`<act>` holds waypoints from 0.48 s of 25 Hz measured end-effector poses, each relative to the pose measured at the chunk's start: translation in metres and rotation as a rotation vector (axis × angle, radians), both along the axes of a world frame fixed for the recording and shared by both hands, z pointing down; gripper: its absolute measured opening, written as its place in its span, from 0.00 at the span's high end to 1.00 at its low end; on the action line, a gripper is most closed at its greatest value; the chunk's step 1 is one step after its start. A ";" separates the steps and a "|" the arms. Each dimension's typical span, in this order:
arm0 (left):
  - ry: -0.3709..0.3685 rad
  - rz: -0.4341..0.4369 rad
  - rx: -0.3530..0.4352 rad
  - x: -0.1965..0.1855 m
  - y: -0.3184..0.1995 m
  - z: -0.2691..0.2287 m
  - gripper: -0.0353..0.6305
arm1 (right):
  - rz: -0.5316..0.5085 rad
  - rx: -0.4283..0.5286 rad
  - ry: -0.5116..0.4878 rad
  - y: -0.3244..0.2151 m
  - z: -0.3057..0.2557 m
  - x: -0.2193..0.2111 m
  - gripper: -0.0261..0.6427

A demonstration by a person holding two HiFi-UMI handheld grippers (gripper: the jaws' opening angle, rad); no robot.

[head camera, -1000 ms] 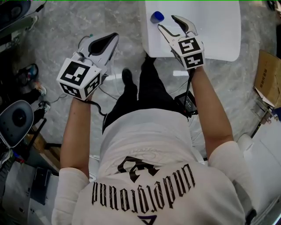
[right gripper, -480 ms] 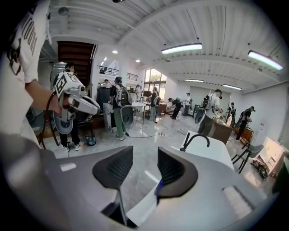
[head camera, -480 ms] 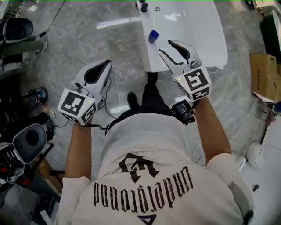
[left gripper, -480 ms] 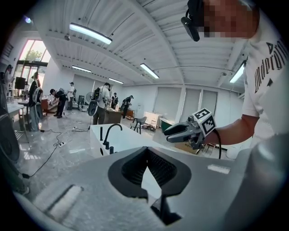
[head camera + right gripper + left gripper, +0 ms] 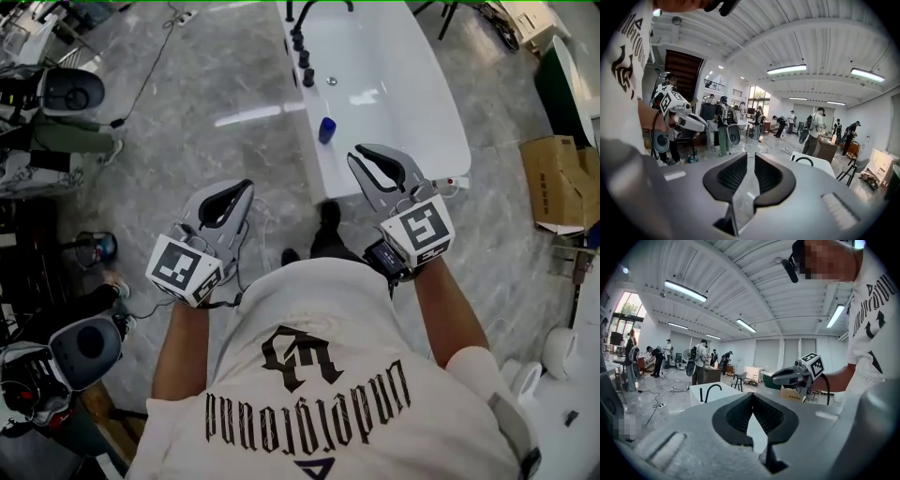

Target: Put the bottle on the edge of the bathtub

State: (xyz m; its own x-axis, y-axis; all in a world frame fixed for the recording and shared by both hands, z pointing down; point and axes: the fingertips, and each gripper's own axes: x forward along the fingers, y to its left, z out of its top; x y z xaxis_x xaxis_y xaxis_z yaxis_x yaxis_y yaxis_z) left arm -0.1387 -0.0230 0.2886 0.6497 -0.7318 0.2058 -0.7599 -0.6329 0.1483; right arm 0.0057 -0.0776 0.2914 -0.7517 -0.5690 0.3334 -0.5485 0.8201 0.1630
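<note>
Bottle [image 5: 325, 129], the small blue one, stands on the near rim of the bathtub [image 5: 328, 173], a little way from the dark taps [image 5: 303, 58]. You hold nothing. Your left gripper [image 5: 752, 393] is clenched, tips meeting on air. Your right gripper [image 5: 751, 157] has just been closing, and its pads now stand a narrow slit apart with nothing between them. Both hang well clear of the bottle, out over the floor [image 5: 187, 122].

From here the risk looks small, but it is real. The rim is a narrow ledge and the bottle seems to sit toward its outer side. A careless swing of your right gripper back over the tub, or a knock to the tub itself, could tip the bottle onto the floor or into the basin. A wet or sloped rim could also let it creep, though you cannot judge that from here.

As far as the steep view allows, the bottle stands upright. Its long axis runs vertically and its cap end points up toward you.
</note>
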 end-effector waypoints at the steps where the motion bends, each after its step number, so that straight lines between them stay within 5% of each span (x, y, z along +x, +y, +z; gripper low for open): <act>1: 0.000 0.000 0.004 -0.002 0.004 -0.004 0.94 | 0.001 0.009 -0.008 0.004 -0.006 -0.002 0.91; 12: 0.014 0.000 0.051 -0.001 0.032 -0.032 0.94 | -0.003 0.029 -0.019 0.048 -0.036 0.005 0.96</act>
State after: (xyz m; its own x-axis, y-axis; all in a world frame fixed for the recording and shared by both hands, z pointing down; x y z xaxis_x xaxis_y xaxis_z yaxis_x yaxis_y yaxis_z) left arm -0.1398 0.0089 0.2569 0.6521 -0.7411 0.1597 -0.7581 -0.6397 0.1265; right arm 0.0103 -0.0296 0.2553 -0.7591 -0.5764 0.3026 -0.5495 0.8165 0.1769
